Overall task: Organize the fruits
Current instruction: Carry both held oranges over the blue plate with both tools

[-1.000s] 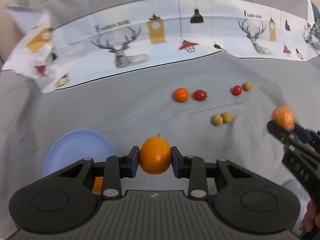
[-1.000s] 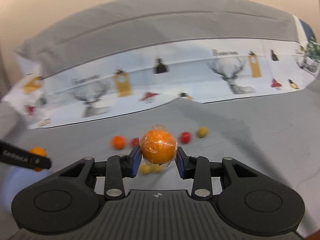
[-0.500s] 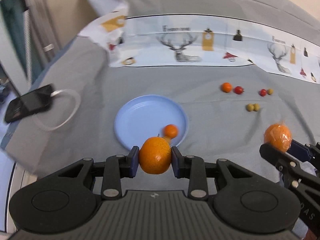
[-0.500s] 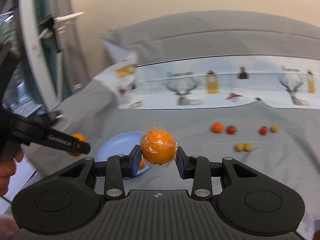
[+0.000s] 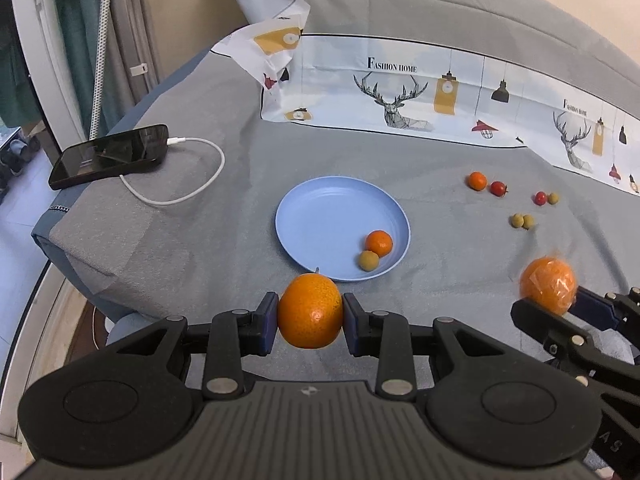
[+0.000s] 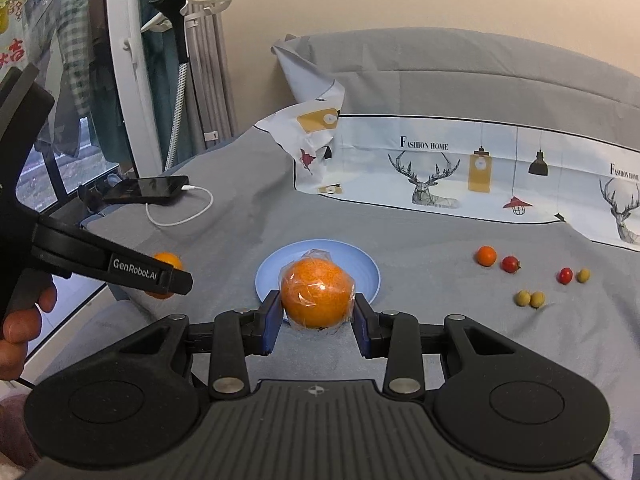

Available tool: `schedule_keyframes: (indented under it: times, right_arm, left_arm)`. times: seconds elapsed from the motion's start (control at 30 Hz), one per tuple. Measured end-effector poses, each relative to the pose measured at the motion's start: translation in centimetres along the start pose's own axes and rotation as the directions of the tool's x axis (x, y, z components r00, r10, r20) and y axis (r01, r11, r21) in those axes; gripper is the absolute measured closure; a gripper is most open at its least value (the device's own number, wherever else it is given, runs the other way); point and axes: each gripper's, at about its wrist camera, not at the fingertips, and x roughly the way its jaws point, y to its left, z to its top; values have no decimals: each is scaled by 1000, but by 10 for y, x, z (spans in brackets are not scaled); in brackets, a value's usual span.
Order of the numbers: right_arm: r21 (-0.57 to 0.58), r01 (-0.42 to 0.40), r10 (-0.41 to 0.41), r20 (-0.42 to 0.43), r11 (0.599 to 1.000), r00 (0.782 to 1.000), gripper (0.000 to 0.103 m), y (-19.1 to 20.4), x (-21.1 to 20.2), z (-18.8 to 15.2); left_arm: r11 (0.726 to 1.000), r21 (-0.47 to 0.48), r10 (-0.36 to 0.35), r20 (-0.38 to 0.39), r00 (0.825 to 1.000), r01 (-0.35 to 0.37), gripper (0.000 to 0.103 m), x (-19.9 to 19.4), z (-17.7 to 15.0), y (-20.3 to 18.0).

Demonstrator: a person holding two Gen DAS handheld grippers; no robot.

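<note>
A home bedroom, this one: a bed (image 5: 400, 152) spread with grey bedding and a deer-print pillowcase (image 5: 400, 92). A phone (image 5: 112, 156) charges at the edge, and curtains (image 6: 200, 52) hang by a window with laundry outside.

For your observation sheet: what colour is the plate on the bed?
Pale blue, plain. The plate shows best in the left wrist view.

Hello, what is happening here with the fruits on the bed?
A person sorts fruit onto a blue plate. The left gripper is shut on a bare orange; the right gripper is shut on a plastic-wrapped orange. Two small fruits lie on the plate, others on the grey cover.
</note>
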Motion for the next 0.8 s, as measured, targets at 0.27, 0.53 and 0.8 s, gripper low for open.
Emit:
schedule_keyframes:
  times: [0.27, 0.53, 0.8]
  right_arm:
    - [-3, 5, -5, -9, 1000, 1000, 64, 0, 3, -1]
    - [4, 4, -4, -27, 1000, 1000, 64, -1, 9, -1]
    - [9, 1, -1, -46, 1000, 999, 64, -3, 15, -1]
  left_arm:
    - [1000, 3, -14, -9, 1000, 15, 66, 4, -1, -3]
    - [1000, -5, -13, -25, 1000, 13, 66, 11, 1, 1]
    - [1000, -8, -13, -38, 999, 13, 66, 18, 4, 1]
